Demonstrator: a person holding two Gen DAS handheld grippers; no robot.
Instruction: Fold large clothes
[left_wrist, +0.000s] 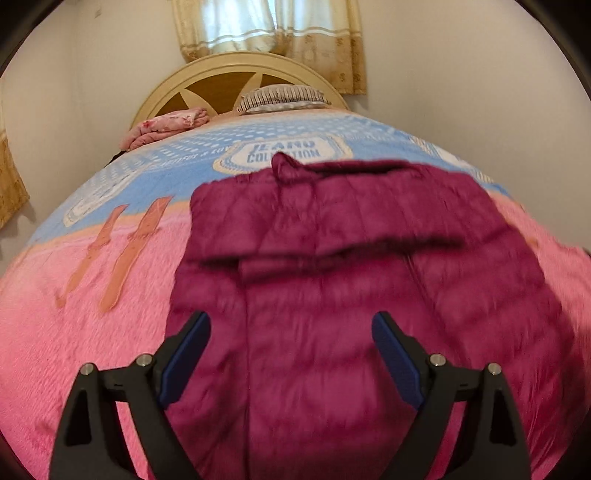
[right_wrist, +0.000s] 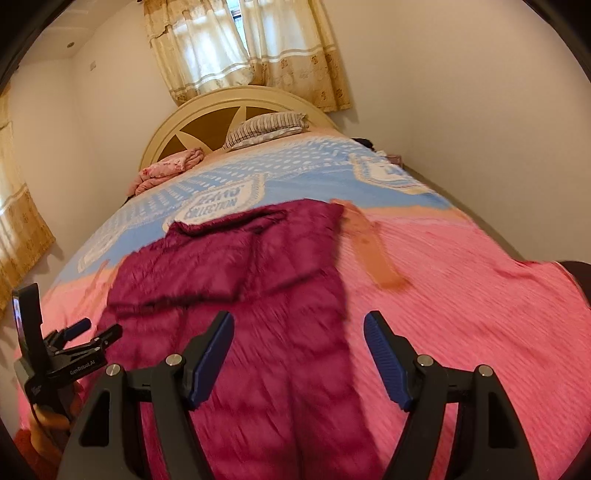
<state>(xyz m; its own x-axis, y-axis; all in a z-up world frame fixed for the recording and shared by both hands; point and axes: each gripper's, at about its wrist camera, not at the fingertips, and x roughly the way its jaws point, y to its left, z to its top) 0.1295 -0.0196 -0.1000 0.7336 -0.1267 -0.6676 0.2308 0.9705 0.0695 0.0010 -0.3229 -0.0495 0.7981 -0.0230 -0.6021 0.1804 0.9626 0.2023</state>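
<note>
A maroon quilted jacket (left_wrist: 351, 277) lies flat on the bed, its far part folded over toward me. It also shows in the right wrist view (right_wrist: 251, 295). My left gripper (left_wrist: 291, 354) is open and empty above the jacket's near left part. My right gripper (right_wrist: 299, 354) is open and empty above the jacket's near right edge. The left gripper (right_wrist: 88, 332) also shows at the left edge of the right wrist view, beside the jacket.
The bed is covered by a pink and blue blanket (left_wrist: 92, 314). A folded pink floral cloth (left_wrist: 166, 125) and a striped pillow (left_wrist: 280, 98) lie by the cream headboard (left_wrist: 207, 70). Walls stand close on both sides, with a curtained window (right_wrist: 240, 48) behind.
</note>
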